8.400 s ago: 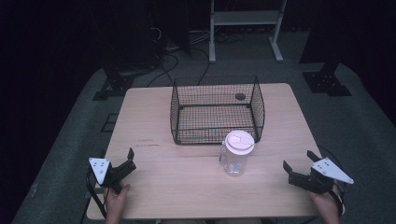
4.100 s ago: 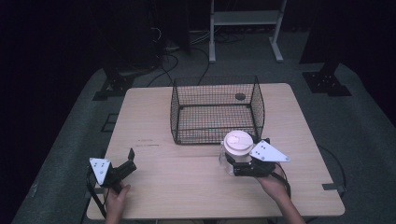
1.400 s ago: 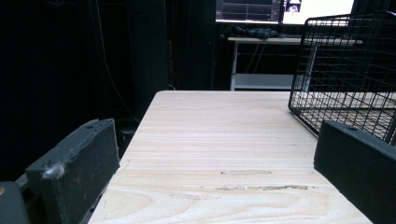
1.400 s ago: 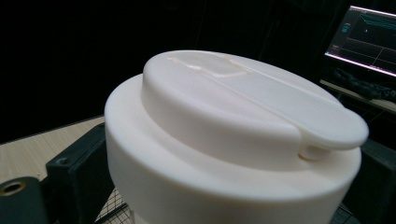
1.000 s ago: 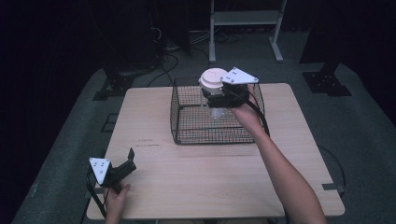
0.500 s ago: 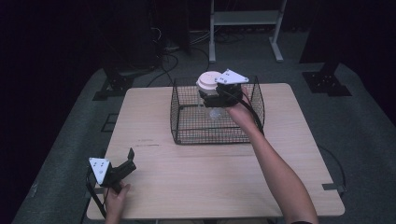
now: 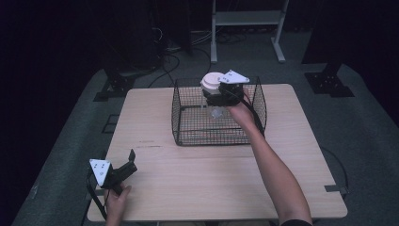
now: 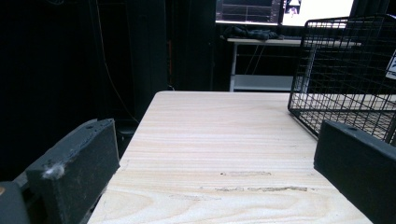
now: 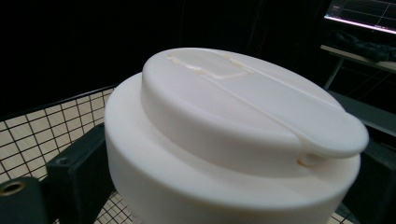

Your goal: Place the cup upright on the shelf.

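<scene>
High view: the right gripper [image 7: 217, 97] pinches a clear jar with a white lid [image 7: 212, 81] just under the lid, holding it inside the black wire basket [image 7: 188, 123] with its lid above the basket's far rim, toward the back of the wooden tabletop [image 7: 211, 174]. The left gripper [image 7: 130, 162] rests at the near left corner, jaws spread with nothing between them.
</scene>
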